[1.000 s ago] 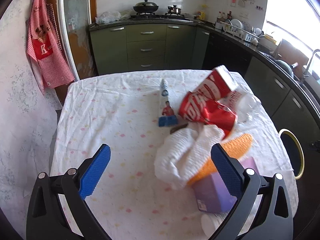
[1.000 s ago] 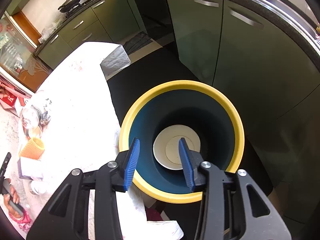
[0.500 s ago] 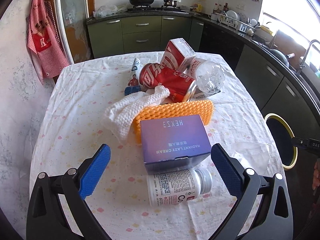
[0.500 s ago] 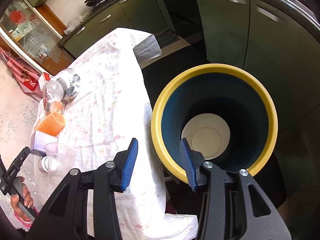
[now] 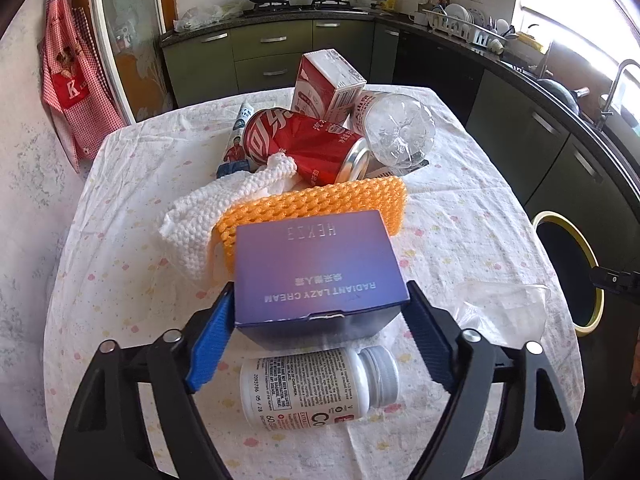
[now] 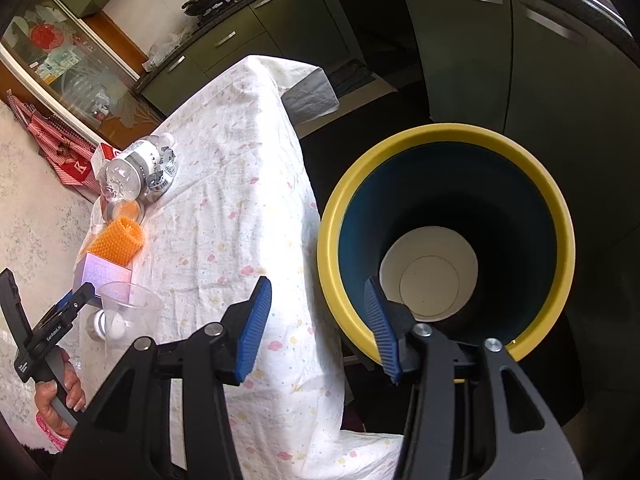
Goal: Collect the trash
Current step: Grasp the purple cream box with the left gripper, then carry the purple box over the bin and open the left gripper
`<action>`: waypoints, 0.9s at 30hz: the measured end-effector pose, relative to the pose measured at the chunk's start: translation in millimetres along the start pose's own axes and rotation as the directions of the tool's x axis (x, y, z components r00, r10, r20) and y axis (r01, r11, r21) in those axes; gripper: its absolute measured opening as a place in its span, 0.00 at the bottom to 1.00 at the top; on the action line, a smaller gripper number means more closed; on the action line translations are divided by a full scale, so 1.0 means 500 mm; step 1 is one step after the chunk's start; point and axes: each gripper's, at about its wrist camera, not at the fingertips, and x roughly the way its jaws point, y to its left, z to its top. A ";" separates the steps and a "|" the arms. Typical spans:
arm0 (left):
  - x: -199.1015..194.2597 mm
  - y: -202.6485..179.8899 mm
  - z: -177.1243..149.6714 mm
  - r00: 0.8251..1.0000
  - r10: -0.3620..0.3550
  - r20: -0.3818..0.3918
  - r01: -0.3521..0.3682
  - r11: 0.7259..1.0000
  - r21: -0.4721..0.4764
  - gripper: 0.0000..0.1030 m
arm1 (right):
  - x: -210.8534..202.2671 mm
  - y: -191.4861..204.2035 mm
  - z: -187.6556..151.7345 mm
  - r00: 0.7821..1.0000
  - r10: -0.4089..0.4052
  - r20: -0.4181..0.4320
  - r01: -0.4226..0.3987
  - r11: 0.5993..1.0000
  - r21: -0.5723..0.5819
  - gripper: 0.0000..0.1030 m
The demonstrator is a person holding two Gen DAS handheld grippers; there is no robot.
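Note:
My left gripper (image 5: 318, 320) is shut on a purple cream box (image 5: 316, 268), one blue pad on each side of it, above the table. A white pill bottle (image 5: 316, 388) lies under the box. Behind it are an orange mesh sleeve (image 5: 320, 200), a white knit cloth (image 5: 200, 220), a red can (image 5: 308, 146), a red carton (image 5: 326, 86), a clear bottle (image 5: 396, 130) and a tube (image 5: 238, 138). A clear plastic cup (image 5: 504, 312) lies to the right. My right gripper (image 6: 318, 328) is open and empty beside the yellow-rimmed bin (image 6: 444, 240), which stands off the table's right edge (image 5: 568, 272).
The table (image 5: 120, 208) has a white flowered cloth. Green kitchen cabinets (image 5: 272, 52) run along the back and right. A red checked apron (image 5: 72, 80) hangs at the left. A white disc lies at the bin's bottom (image 6: 430, 272).
My left gripper moved forward and closed its pads on the purple box. My right gripper swung left, away from over the bin toward the table edge.

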 end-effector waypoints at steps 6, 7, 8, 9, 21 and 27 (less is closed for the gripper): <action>-0.004 0.003 -0.004 1.000 -0.013 -0.004 0.013 1.000 0.009 0.76 | 0.006 -0.010 -0.002 1.000 0.012 0.001 -0.012 1.000 0.012 0.45; -0.007 0.004 -0.005 1.000 -0.018 -0.005 0.018 1.000 0.015 0.76 | 0.005 -0.010 -0.002 1.000 0.013 0.003 -0.013 1.000 0.013 0.45; -0.012 0.005 -0.006 1.000 -0.024 -0.005 0.024 0.999 0.023 0.76 | 0.002 -0.011 -0.003 1.000 0.014 0.008 -0.014 1.000 0.014 0.45; -0.019 0.005 -0.008 1.000 -0.028 -0.003 0.028 0.999 0.030 0.76 | 0.000 -0.012 -0.003 1.000 0.013 0.012 -0.013 1.000 0.013 0.45; -0.123 -0.032 0.045 0.988 -0.113 0.105 0.102 0.989 0.106 0.76 | -0.045 -0.046 -0.018 0.998 0.002 0.070 -0.005 0.999 0.051 0.45; -0.144 -0.209 0.068 0.945 -0.322 0.066 0.292 0.915 0.280 0.76 | -0.095 -0.078 -0.031 0.990 -0.057 0.128 0.046 0.996 0.081 0.45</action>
